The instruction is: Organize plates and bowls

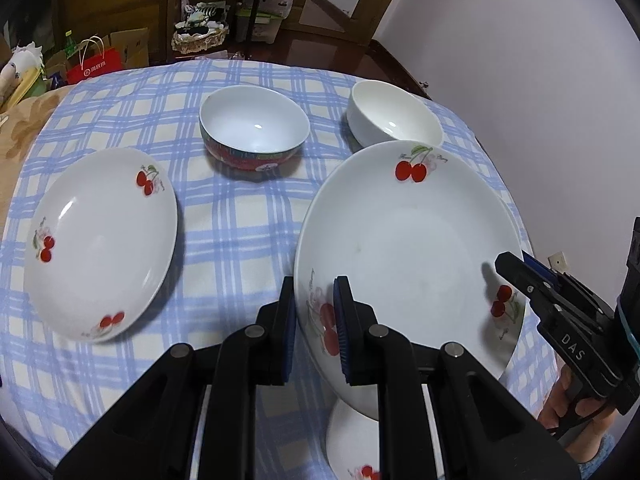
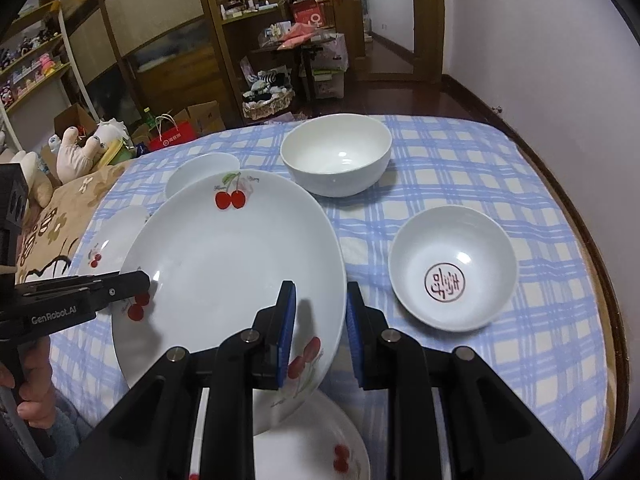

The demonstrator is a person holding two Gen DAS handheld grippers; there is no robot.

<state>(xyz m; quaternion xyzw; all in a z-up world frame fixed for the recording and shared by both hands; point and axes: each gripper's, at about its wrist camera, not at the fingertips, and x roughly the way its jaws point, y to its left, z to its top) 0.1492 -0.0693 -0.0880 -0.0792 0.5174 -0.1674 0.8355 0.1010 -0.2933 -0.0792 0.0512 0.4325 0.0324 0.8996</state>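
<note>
Both claws, left claw and right claw, are gripping opposite rims of the big plate, holding it above another plate.

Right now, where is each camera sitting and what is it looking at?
Left wrist: rides the left gripper, looking down at the big cherry plate it grips; the right gripper and fingers show.
Right wrist: rides the right gripper, gripping the same plate; a hand shows.
Shared: plate, plain white bowl, checked tablecloth.
</note>
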